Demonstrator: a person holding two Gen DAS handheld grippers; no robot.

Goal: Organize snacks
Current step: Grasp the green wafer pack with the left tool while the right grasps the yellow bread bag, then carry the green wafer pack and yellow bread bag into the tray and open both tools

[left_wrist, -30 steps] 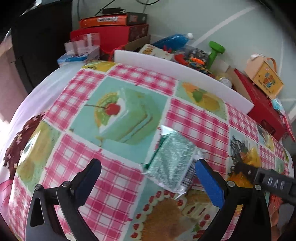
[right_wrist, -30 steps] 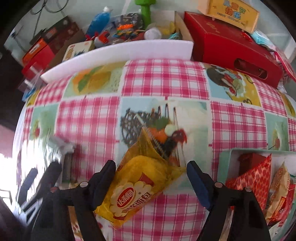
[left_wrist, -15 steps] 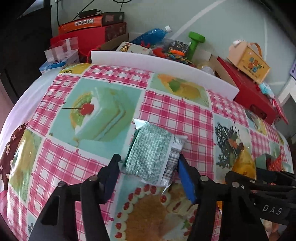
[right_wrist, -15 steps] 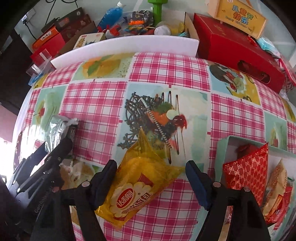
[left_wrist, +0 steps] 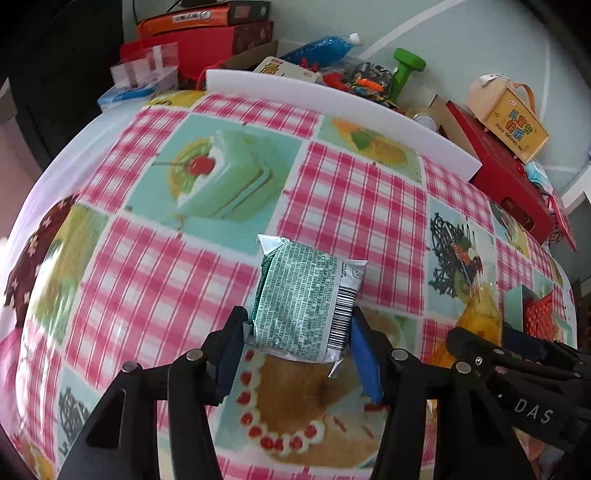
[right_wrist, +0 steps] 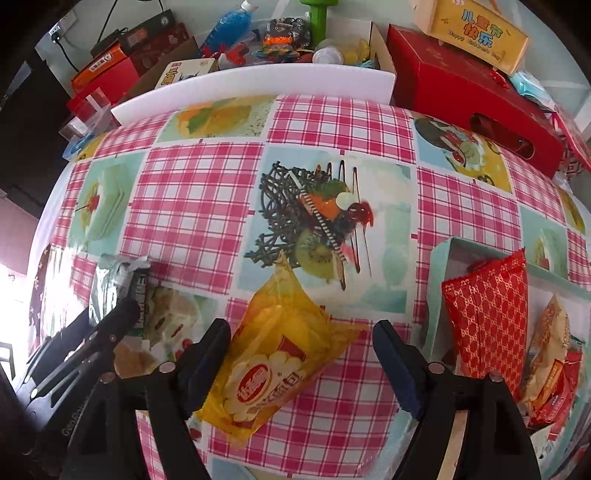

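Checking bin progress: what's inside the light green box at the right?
The light green box holds a red patterned packet standing against its wall, and orange-and-red snack packets beside it. The floor beneath them and the box's far right part are hidden.

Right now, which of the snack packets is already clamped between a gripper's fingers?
The green-and-silver packet: the left gripper has closed on both its sides. The yellow packet only lies between the open right gripper; the red packet sits in the box.

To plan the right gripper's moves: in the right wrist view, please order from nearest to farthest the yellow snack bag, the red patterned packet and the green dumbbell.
1. yellow snack bag, between its fingers.
2. red patterned packet, right, in the tray.
3. green dumbbell, far behind the table.
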